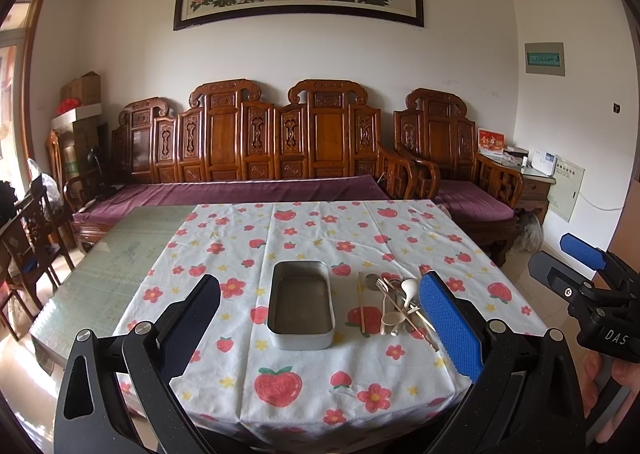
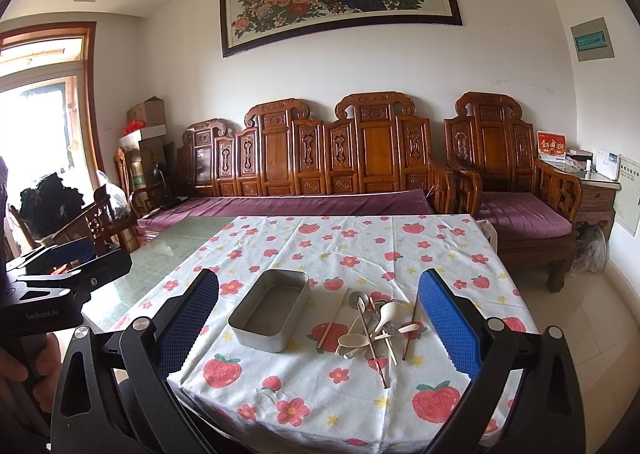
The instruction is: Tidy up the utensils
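1. I see my left gripper [image 1: 320,318] with its two fingers spread wide, holding nothing, above the desk's near edge.
2. My right gripper [image 2: 318,318] is likewise spread and bare.
3. One metal tin [image 1: 301,304] sits on the cloth-covered desk [image 1: 320,394].
4. Just right of it lies one utensil pile [image 2: 376,328]: I count two pale spoons and one fork; the chopsticks I cannot count.

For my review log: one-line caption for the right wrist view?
Open right gripper hovers before metal tin and jumbled utensil pile on fruit-print tablecloth.
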Motion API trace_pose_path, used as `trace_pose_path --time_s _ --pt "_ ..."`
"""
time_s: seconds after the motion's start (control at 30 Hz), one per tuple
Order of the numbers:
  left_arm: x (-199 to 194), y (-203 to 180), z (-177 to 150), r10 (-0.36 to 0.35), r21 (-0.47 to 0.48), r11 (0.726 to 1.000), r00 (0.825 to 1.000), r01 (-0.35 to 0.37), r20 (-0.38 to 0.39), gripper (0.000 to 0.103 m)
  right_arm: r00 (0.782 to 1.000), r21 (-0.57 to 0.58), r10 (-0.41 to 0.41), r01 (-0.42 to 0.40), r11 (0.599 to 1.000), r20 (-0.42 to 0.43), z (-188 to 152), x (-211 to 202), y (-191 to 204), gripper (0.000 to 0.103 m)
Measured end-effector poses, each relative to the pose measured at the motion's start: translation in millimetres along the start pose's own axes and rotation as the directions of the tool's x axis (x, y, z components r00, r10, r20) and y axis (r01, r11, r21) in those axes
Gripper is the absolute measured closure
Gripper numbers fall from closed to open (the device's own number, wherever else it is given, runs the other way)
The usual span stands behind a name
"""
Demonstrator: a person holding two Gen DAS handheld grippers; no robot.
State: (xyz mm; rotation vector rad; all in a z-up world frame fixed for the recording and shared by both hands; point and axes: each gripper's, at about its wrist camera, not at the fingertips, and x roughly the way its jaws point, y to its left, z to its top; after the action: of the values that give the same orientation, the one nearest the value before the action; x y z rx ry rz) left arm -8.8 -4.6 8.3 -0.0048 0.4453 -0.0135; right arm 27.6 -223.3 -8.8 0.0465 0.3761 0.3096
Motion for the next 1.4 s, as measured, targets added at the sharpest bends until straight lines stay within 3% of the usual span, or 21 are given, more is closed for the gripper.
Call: trace_pose_path --time_s 0.57,1.0,1.4 --pt "7.1 -2.7 -1.1 -0.002 0.001 1.0 1.0 0.002 -0.015 0.006 1.0 0.003 -0.002 0.002 1.0 -0.01 2.6 -3.7 2.2 0.002" --pt "69.7 0.6 -28.9 -0.055 -0.003 0.998 0.989 0.055 -0.14 0.006 0.996 0.012 -0.017 0.019 1.0 -0.085 -23.0 31.6 -23.3 0.003" --pt "121.4 -7.9 -41.6 -0.124 0.008 0.992 0.975 0.128 -0.183 0.006 0.985 0.016 -0.039 0.042 0.999 -0.17 -54.1 82.9 -53.5 0.023"
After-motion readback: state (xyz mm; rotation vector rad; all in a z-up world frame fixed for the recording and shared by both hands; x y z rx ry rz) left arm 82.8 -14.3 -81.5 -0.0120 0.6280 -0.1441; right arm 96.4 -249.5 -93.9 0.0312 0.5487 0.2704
